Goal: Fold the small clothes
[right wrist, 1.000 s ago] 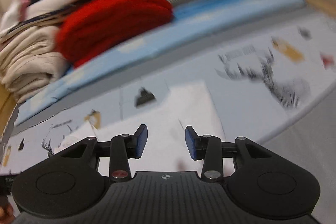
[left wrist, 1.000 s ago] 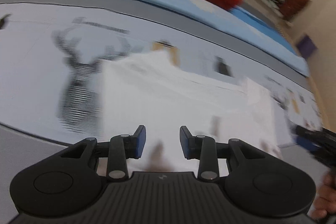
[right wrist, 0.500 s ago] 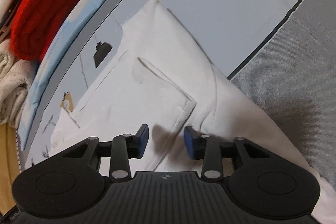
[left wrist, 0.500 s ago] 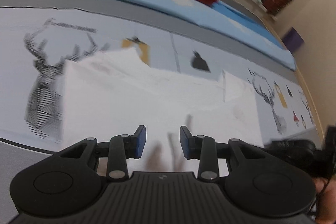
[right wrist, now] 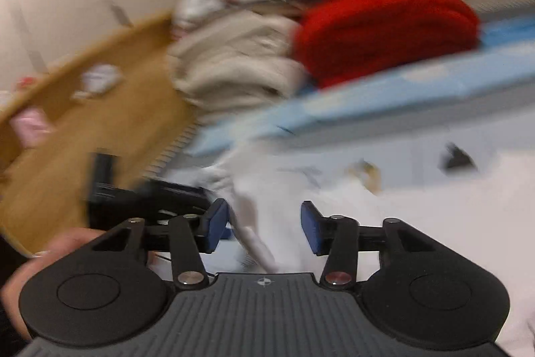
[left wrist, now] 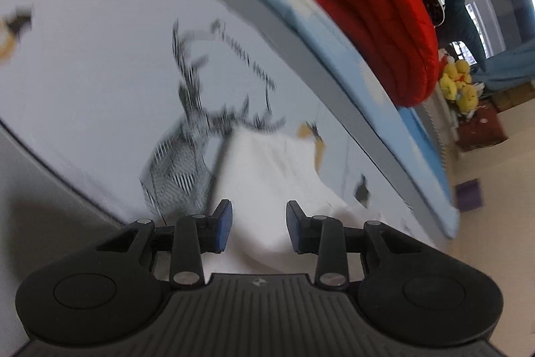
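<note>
- Behind our work, folded clothes (left wrist: 374,12) sit stacked at the bed's (left wrist: 83,62) far edge.
- Our white garment (left wrist: 267,176) lies mid-bed, folding unfinished.
- Our left gripper (left wrist: 256,225) and right gripper (right wrist: 264,225) gape, holding nothing.

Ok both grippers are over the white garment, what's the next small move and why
Probably lower the left gripper onto the white garment and close on its near edge. Its jaws stand open with white cloth between and ahead of them, nothing gripped. The right gripper is open too, its view blurred.
</note>
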